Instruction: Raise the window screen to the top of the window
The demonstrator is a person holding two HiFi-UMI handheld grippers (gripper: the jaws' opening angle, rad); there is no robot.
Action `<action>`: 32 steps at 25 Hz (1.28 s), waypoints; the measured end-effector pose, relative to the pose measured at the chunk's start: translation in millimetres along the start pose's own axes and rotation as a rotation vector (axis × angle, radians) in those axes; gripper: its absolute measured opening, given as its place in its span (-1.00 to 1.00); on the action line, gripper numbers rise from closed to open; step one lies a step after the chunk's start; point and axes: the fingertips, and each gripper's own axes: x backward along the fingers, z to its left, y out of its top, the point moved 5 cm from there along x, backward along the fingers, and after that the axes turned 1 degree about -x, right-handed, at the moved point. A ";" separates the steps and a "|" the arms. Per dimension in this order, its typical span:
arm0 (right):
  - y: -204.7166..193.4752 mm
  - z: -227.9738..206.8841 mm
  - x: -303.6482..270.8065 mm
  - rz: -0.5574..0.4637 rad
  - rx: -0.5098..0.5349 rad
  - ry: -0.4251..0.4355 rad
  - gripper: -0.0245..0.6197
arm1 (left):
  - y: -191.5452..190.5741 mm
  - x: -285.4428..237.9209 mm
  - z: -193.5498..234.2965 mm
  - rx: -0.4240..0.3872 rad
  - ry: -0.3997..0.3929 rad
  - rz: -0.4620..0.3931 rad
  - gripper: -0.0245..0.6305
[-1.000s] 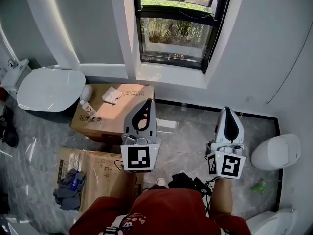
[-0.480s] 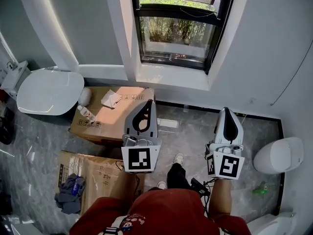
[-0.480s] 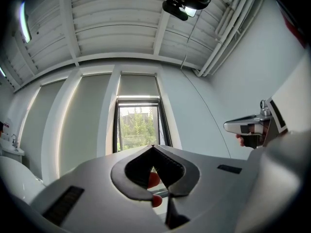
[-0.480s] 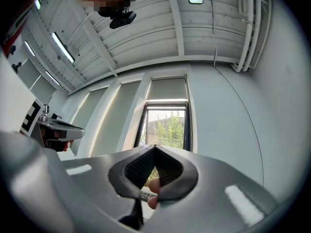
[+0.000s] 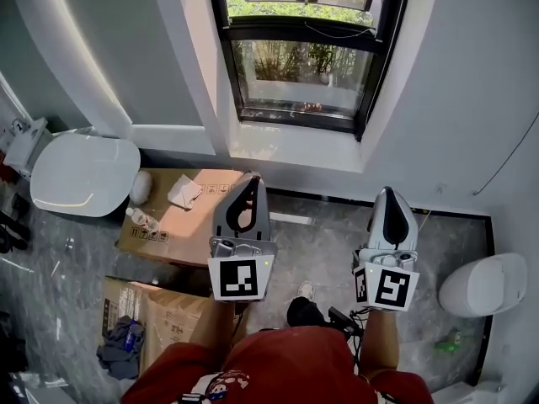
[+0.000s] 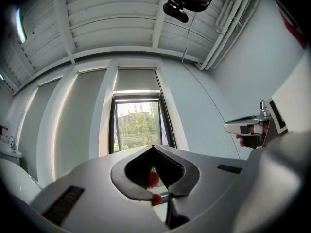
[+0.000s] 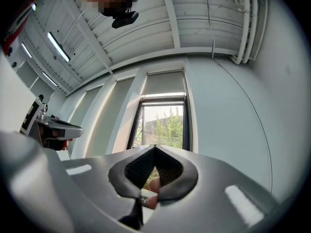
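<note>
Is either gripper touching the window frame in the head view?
No, the left gripper and the right gripper both hang over the floor, short of the window frame.

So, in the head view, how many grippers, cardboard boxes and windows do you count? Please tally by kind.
Grippers: 2, the left gripper and the right gripper
Cardboard boxes: 2, the upper cardboard box and the lower cardboard box
Windows: 1, the window
Total: 5
</note>
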 end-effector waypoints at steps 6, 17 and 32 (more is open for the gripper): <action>-18.9 -34.8 -53.0 -0.006 -0.001 0.019 -0.90 | -6.6 -61.4 -10.2 0.017 0.023 -0.007 -0.91; -49.9 -85.4 -125.2 -0.011 -0.035 0.060 -0.90 | -15.3 -148.6 -30.8 0.008 0.066 -0.017 -0.91; -82.4 -78.1 -195.4 0.003 -0.001 0.061 -0.90 | -53.0 -216.6 -4.6 0.038 0.027 0.019 -0.91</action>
